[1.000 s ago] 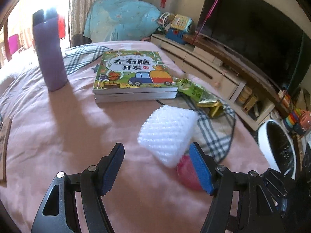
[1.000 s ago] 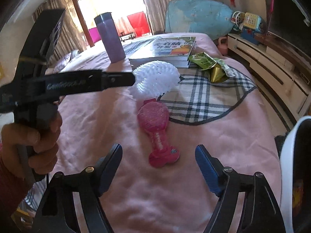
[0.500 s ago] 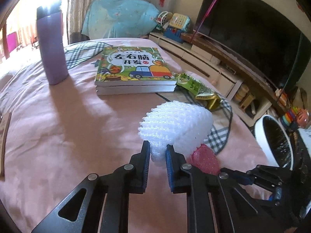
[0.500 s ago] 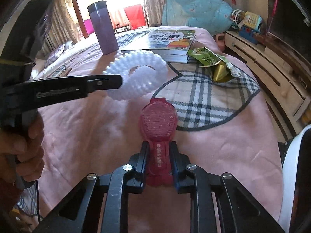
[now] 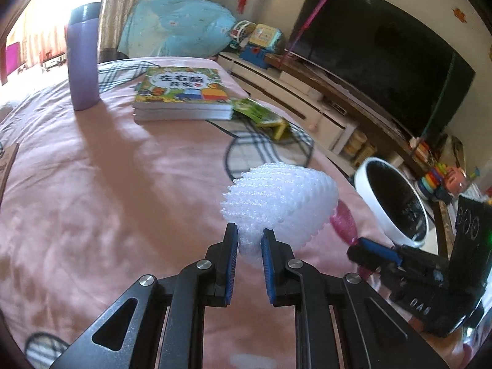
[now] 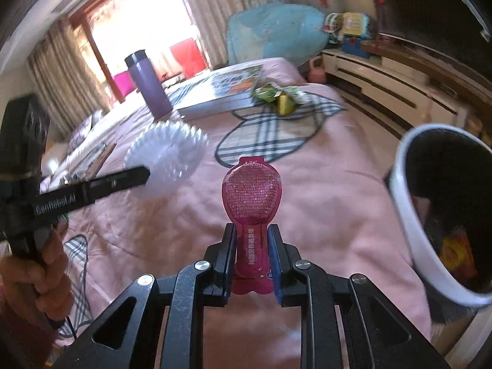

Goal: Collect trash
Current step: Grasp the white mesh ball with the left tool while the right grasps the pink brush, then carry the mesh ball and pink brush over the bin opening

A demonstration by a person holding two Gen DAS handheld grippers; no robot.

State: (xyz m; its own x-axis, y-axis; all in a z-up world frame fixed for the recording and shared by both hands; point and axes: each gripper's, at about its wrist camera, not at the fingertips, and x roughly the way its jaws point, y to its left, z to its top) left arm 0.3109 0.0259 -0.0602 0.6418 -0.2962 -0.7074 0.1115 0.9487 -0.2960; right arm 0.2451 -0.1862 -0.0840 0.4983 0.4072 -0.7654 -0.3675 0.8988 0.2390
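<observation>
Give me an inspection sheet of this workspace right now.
Surface: pink bedspread with plaid patches.
Job's things: white foam net sleeve and pink plastic pouch, both lifted; green snack wrapper lying by books; white trash bin at bed's edge.
Clutter: purple tumbler, stacked picture books.
Grippers: left tongs shut on sleeve; right tongs shut on pouch.
Cables: black cord below hand.
Surroundings: television, toys.
</observation>
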